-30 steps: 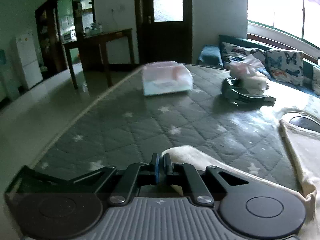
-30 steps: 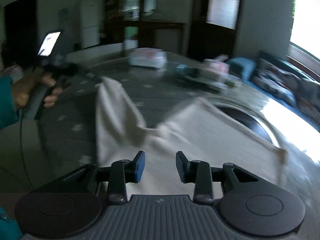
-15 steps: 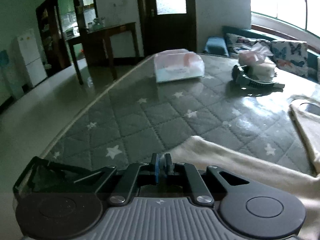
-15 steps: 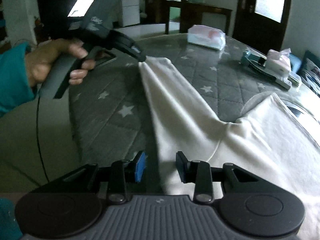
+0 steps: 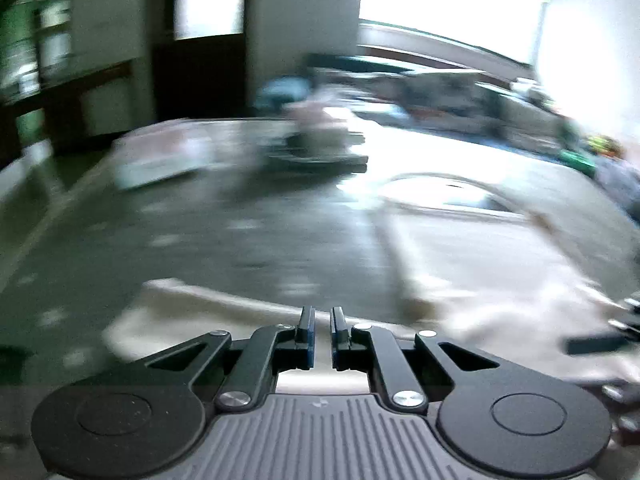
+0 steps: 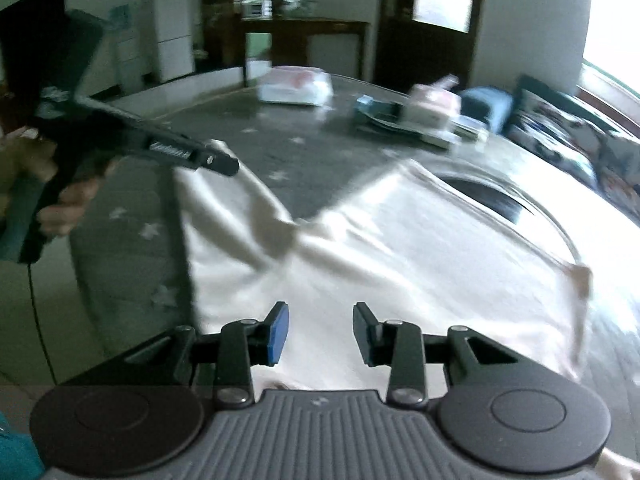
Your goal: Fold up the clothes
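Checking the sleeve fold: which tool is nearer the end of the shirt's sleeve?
Left. The left tool is right at the sleeve end; the right tool hovers over the shirt body.

Bare star-quilted desk [image 6: 132,264] lies open left of the cream garment [image 6: 420,248]. At the far edge, a white packet [image 6: 294,88] and a tissue box on a dark tray [image 6: 424,114] block passage; between them, a gap.

A shirt [image 6: 420,248] lay spread on the quilted mat [image 6: 312,160] before my right gripper [image 6: 320,334]; my left gripper [image 6: 224,166] stood at its left sleeve, a tissue box [image 6: 296,86] behind.
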